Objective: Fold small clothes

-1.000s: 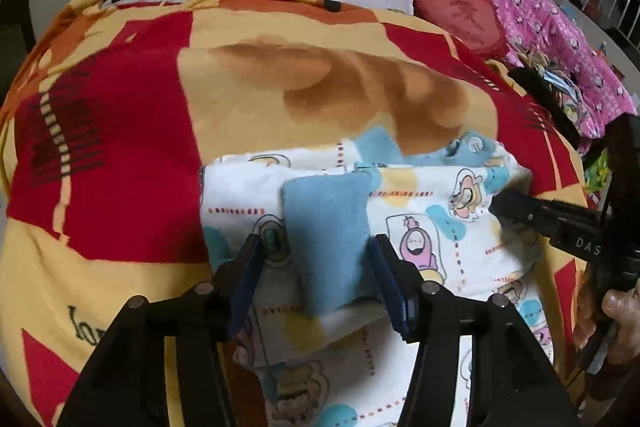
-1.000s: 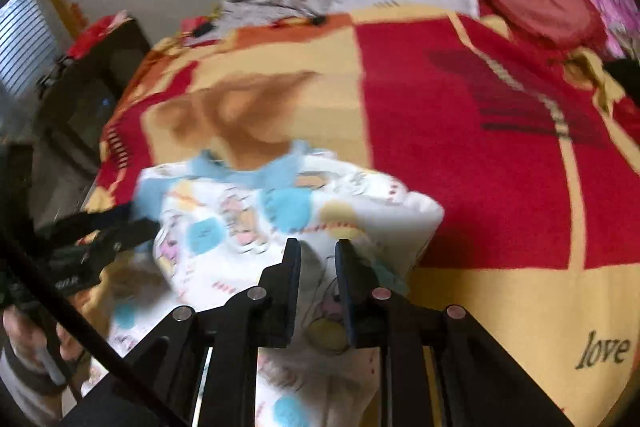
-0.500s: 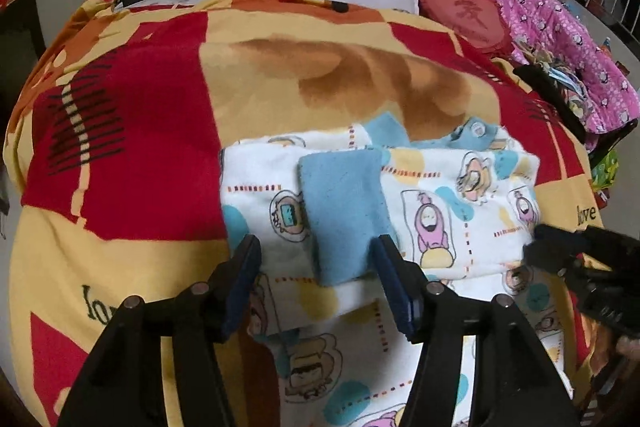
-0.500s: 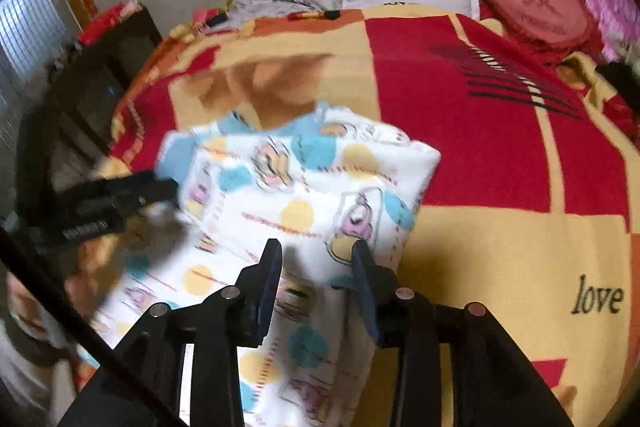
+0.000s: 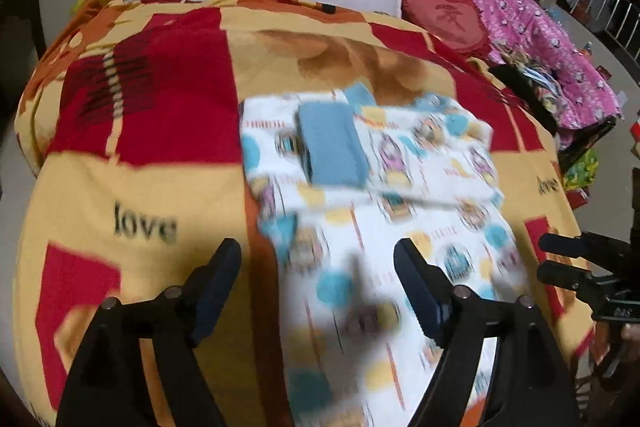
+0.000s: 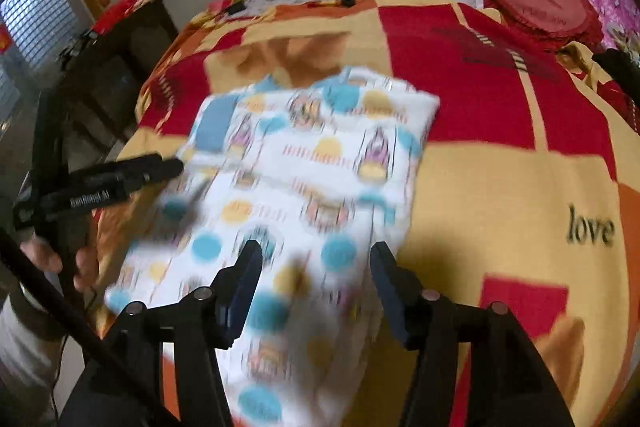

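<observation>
My left hand-held gripper [image 5: 318, 269] has just spread wide and my right hand-held gripper [image 6: 316, 267] too, both empty over the garment [image 5: 372, 187]. It lies half-folded at twelve o'clock on the bed [image 5: 140, 187]: soft, light, limp. I'd pinch its near hem; open blanket at three and nine o'clock.

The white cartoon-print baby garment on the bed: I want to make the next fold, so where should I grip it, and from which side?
Probably by the near hem of the white cartoon-print baby garment, coming from the near edge of the bed. Its far part is already folded over with a blue cuff on top, while the near part lies flat and single. The left gripper and right gripper, jaws just opened and empty, already hover there.
</observation>
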The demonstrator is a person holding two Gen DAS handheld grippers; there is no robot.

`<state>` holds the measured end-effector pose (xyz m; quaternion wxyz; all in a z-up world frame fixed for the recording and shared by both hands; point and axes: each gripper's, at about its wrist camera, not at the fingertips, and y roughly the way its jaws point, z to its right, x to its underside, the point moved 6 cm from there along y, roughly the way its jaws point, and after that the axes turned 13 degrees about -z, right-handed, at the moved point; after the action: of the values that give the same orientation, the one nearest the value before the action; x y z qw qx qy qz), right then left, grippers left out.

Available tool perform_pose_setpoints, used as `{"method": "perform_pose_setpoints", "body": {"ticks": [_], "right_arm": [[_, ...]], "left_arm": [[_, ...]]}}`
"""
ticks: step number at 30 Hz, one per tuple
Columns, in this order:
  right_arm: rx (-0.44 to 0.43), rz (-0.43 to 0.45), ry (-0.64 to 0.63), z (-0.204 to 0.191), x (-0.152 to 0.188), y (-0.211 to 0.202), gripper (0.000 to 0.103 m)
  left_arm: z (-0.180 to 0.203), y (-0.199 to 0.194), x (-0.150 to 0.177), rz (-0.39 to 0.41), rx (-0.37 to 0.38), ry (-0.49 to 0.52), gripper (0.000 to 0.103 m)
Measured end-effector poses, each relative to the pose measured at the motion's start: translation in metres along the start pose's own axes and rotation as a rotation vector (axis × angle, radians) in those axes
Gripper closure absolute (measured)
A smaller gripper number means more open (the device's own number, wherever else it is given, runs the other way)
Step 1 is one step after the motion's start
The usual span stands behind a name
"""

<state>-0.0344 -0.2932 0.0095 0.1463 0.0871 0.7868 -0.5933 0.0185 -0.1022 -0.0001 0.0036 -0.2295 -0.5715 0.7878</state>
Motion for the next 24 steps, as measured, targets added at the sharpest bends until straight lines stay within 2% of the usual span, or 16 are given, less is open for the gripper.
{"method": "perform_pose_setpoints", "body": {"ticks": [4, 10, 15, 20, 24], "right_arm": [[-0.055, -0.053, 0.031, 0.0, 0.038, -0.001, 0.042], [-0.054, -0.071, 0.061, 0.004, 0.072, -0.002, 0.042], [-0.08, -0.094, 0.085, 0.005, 0.083, 0.006, 0.042], [-0.124, -0.101, 0.097, 0.003, 0.092, 0.014, 0.042], [-0.136, -0.081, 0.105, 0.002, 0.092, 0.016, 0.052]], "left_arm": [[0.007, -0.013, 0.035, -0.014, 0.031, 0.007, 0.018], [0.006, -0.022, 0.073, -0.021, 0.03, -0.016, 0.017], [0.003, -0.016, 0.087, -0.038, 0.007, -0.03, 0.017], [0.006, -0.007, 0.097, -0.063, 0.021, -0.039, 0.017], [0.005, -0.002, 0.1, -0.068, 0.027, -0.055, 0.017]]}}
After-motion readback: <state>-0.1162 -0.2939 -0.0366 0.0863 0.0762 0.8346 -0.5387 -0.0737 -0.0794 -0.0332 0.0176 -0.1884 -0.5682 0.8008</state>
